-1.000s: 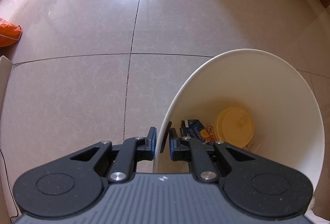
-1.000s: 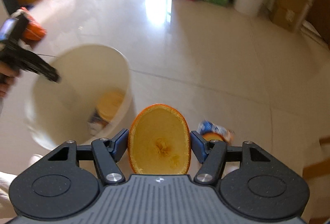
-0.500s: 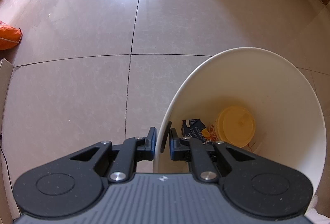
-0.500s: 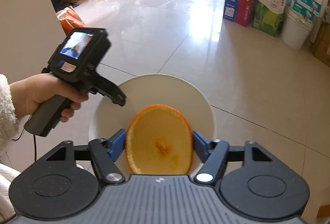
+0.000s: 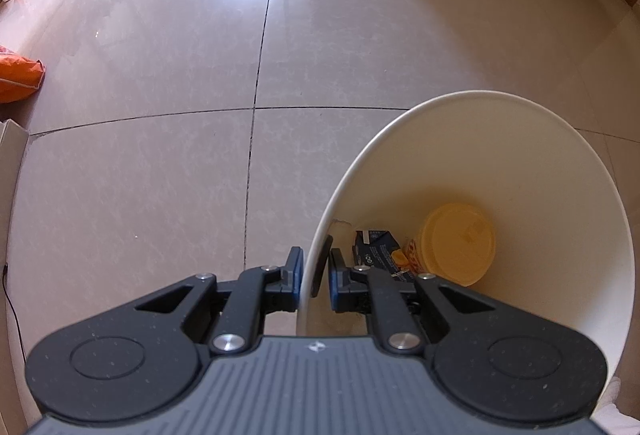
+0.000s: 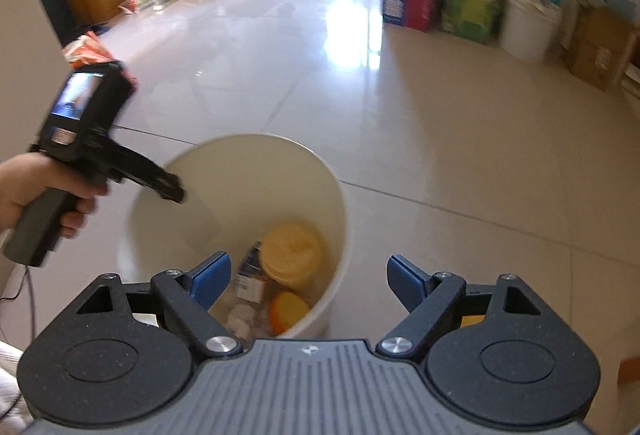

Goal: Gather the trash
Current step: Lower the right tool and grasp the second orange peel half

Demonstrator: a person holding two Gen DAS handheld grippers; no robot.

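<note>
The right gripper (image 6: 308, 281) hangs over the white plastic bucket (image 6: 336, 203), jaws opening, nothing between them; the left gripper (image 5: 315, 267) pinches the bucket's rim; the orange peel half (image 6: 289, 309) lies inside beside the yellow lid (image 6: 292, 255).

Orange bag (image 5: 18, 75) (cut by the left edge); far clutter blurred.

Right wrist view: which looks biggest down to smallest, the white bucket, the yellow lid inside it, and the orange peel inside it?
1. White bucket, by far the largest.
2. Yellow lid.
3. Orange peel, smallest, though the tool body hides its lower edge, so its full size is unsure.
</note>
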